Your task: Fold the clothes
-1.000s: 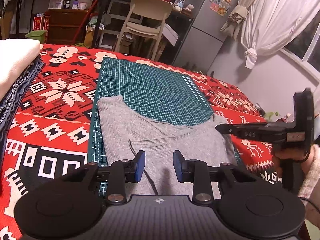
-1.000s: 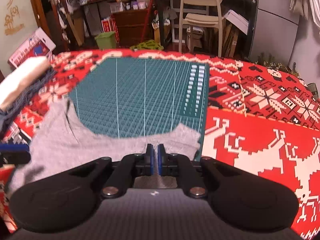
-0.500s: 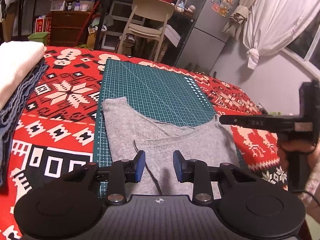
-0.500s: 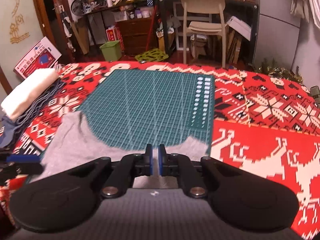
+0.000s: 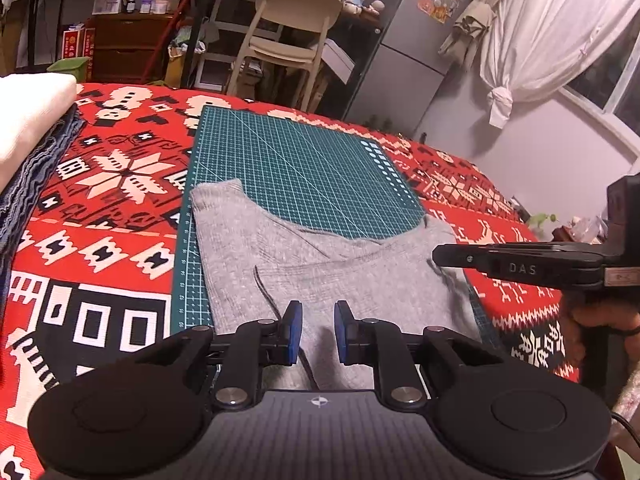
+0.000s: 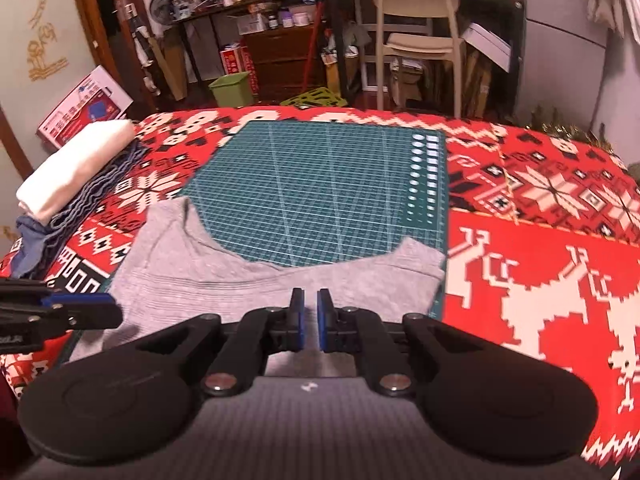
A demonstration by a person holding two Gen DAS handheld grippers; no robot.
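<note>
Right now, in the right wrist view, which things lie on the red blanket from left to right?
Folded white cloth on the blue clothes → grey garment → green cutting mat → bare red patterned blanket.

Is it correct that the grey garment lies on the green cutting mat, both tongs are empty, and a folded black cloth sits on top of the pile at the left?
Not quite. The folded cloth on top of the pile is white, not black, as the right wrist view shows. The rest holds: the grey garment lies on the green cutting mat, and the left tongs and right tongs hold nothing.
</note>
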